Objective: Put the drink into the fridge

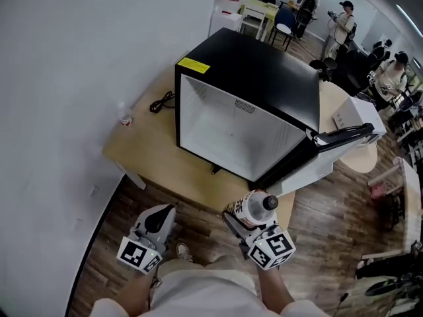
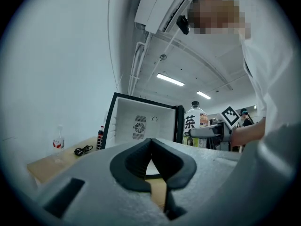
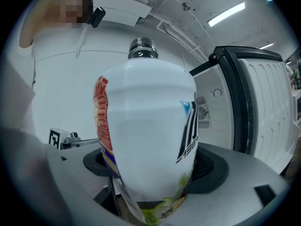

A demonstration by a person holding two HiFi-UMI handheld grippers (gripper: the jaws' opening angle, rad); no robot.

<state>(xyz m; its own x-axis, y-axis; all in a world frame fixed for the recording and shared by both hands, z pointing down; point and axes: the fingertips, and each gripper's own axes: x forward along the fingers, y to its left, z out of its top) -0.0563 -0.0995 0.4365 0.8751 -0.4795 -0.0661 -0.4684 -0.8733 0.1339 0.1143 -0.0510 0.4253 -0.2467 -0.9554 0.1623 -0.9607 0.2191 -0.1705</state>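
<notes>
A large clear drink bottle [image 1: 255, 207] with a black cap and printed label stands upright in my right gripper [image 1: 243, 219], which is shut on it just off the table's front edge. In the right gripper view the bottle [image 3: 146, 135] fills the middle, and both pads [image 3: 209, 166] press its lower body. The black mini fridge [image 1: 248, 91] sits on the wooden table [image 1: 149, 154], its white inside [image 1: 228, 134] bare and its door [image 1: 330, 147] swung open to the right. My left gripper [image 1: 160, 218] hangs lower left, shut and empty; its pads [image 2: 141, 161] meet in the left gripper view.
A small clear bottle [image 1: 125, 117] and a black cable [image 1: 160, 102] lie on the table left of the fridge. A white box [image 1: 353, 114] sits on the round table behind the door. People and chairs [image 1: 284, 22] stand at the back right.
</notes>
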